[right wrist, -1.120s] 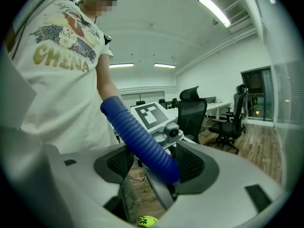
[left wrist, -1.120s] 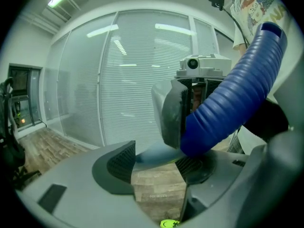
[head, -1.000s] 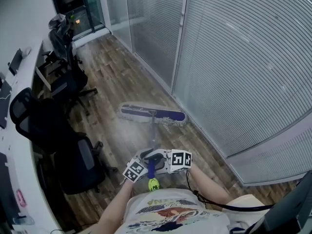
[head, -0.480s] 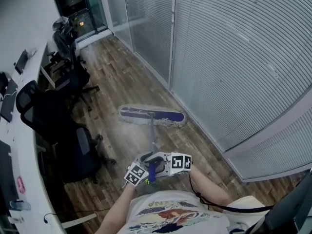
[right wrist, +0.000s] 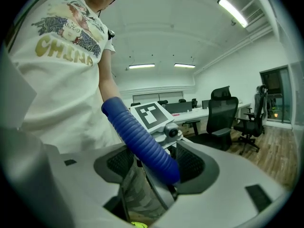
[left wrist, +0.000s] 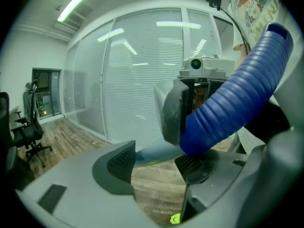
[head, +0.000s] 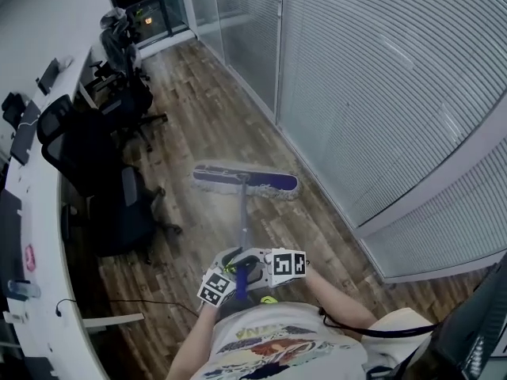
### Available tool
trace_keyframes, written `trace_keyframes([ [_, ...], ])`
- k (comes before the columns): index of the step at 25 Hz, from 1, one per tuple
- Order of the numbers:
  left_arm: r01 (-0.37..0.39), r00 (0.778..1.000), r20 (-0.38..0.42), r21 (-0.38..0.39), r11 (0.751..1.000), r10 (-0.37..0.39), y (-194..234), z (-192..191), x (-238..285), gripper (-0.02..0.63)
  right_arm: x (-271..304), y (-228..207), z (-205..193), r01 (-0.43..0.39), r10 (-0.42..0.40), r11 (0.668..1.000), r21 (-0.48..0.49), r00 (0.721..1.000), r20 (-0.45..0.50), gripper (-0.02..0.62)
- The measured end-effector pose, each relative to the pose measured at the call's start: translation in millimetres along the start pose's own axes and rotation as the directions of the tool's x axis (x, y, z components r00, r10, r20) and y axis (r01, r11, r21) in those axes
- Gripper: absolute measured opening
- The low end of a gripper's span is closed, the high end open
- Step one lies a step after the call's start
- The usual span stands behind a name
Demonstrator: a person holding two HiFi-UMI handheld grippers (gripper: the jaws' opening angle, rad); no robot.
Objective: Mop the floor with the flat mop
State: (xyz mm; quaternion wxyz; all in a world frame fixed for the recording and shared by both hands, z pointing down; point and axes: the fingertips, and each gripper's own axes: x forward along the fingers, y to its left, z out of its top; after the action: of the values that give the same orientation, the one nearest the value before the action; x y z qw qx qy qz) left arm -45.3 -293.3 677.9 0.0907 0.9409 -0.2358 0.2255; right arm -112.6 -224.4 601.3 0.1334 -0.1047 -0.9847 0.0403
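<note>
Floor (head: 198,109): wood planks along glass wall (head: 356,93).
Mop head (head: 245,182): flat down, near glass wall.
Left gripper (left wrist: 156,160): clamped on handle (head: 242,220).
Right gripper (right wrist: 149,167): clamped on handle.
Progress: likely mid-job; stretch ahead remains.

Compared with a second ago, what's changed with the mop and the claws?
The flat mop head slid back across the wood floor toward the person, now roughly level with the nearest black chair. The left claw and right claw stayed clamped on the mop handle; nothing was released.
</note>
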Motion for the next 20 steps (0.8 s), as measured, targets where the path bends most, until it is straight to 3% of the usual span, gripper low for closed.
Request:
trace_keyframes([
  [11, -0.054, 0.998, 0.013, -0.053, 0.997, 0.055, -119.5, -20.4, -35.3, 0.229, 0.3, 129.9, -8.2, -0.062, 0.062, 0.998, -0.004, 0.998, -0.012, 0.252],
  [20, -0.072, 0.996, 0.044, -0.125, 0.99, 0.078, -238.3, -59.6, -121.7, 0.229, 52.1, 272.1, 3.4, -0.113, 0.113, 0.993, 0.02, 0.993, 0.02, 0.253],
])
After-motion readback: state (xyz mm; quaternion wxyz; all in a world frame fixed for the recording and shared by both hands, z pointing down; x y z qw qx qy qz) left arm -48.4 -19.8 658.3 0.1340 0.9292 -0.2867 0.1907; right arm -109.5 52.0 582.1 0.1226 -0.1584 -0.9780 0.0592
